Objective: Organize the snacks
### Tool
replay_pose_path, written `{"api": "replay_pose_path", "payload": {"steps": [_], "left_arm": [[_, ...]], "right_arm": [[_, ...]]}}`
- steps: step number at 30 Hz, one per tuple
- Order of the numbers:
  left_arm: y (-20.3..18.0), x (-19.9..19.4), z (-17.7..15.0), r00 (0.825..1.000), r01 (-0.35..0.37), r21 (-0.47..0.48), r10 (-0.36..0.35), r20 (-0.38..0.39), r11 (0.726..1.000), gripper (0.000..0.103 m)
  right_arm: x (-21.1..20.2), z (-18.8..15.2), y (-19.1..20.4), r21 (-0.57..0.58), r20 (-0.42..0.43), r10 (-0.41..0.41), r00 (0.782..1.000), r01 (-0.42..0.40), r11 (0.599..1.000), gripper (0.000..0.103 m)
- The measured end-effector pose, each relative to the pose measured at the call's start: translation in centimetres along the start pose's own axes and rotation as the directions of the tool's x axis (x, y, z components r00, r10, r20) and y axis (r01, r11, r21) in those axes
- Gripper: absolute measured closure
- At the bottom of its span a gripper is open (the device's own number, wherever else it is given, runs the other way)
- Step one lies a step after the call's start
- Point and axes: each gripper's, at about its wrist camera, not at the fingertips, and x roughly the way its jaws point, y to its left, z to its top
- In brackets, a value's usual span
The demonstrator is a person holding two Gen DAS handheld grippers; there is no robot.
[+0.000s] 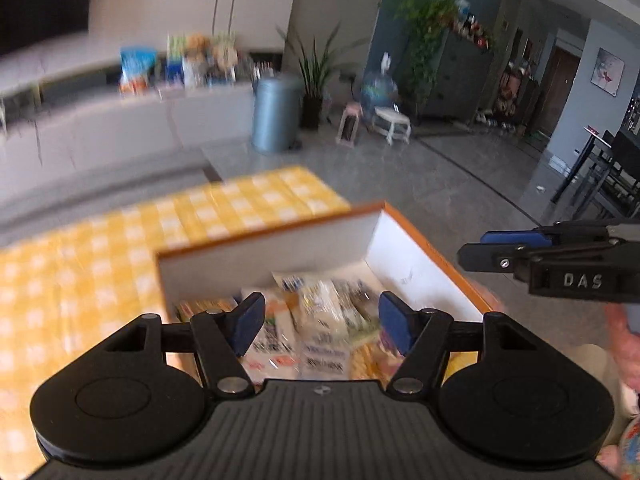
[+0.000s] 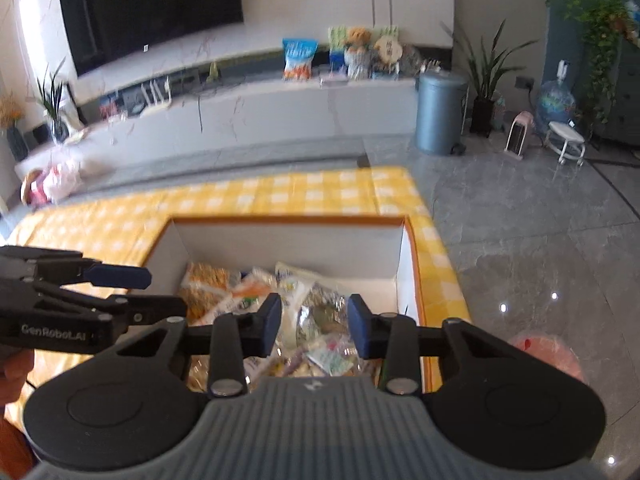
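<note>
Left hand-held gripper (image 1: 321, 322) hangs above the near end of the box (image 1: 280, 246) w/ its blue pads (image 1: 249, 322) spread wide, released, nothing between them — the snack packets (image 1: 316, 320) show through the gap, below the fingers. Right hand-held gripper (image 2: 314, 325) sits in much the same pose over the same box (image 2: 288, 240), pads (image 2: 357, 330) apart, gap a bit narrower than the left's, also empty and not touching the packets (image 2: 280, 304). Each gripper shows side-on in the other's view: the right one (image 1: 472, 254) enters from the right edge of the left cam, the left one (image 2: 160, 292) from the left edge of the right cam, so the two are just beside each other over the box. The snacks lie piled loose on the box floor, toward the near side – orange-printed bags at left, white wrappers and a crinkly silver-ish pack toward the middle; labels too blurred to read. Box is white inside w/ an orange rim and stands on the worktop (image 2: 240, 196), covered by a yellow-and-white check cloth, near its right edge. Beyond the worktop: grey tiled floor (image 2: 540, 240), a blue-grey bin (image 2: 440, 114), potted plant (image 2: 486, 80) beside it, a long white TV unit (image 2: 260, 108) carrying more bags and a toy bear, and a dark TV (image 2: 152, 12) on the wall above.
</note>
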Motion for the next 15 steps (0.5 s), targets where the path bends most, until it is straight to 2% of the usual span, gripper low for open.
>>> {"api": "replay_pose_path", "payload": {"steps": [3, 6, 8, 10, 14, 15], "left_arm": [[-0.7, -3.4, -0.1, 0.99, -0.073, 0.04, 0.068, 0.121, 0.996, 0.024], [-1.4, -6.5, -0.6, 0.967, -0.123, 0.073, 0.104, 0.231, 0.99, 0.019], [-1.9, -8.2, -1.0, 0.952, -0.159, 0.083, 0.131, 0.278, 0.984, 0.013], [-2.4, -9.9, -1.3, 0.939, -0.196, 0.082, 0.163, 0.303, 0.977, 0.007], [-2.9, -11.9, -2.5, 0.931, -0.241, 0.077, 0.208, 0.298, 0.967, 0.006], [-2.8, -12.2, -2.8, 0.928, -0.253, 0.069, 0.222, 0.3, 0.965, 0.005]], "right_arm": [[-2.9, 0.3, 1.1, 0.001, 0.092, 0.011, 0.996, -0.011, 1.0, 0.067], [-5.5, 0.3, 2.6, -0.009, 0.167, 0.011, 0.986, -0.01, 1.0, 0.059], [-7.1, 0.0, 3.8, -0.019, 0.202, 0.022, 0.979, -0.018, 1.0, 0.057], [-8.3, -0.5, 5.0, -0.039, 0.22, 0.018, 0.975, -0.01, 0.999, 0.043], [-10.0, -2.2, 7.7, -0.091, 0.228, -0.046, 0.972, 0.069, 0.993, 0.035], [-10.3, -2.8, 8.3, -0.098, 0.228, -0.056, 0.972, 0.08, 0.992, 0.03]]}}
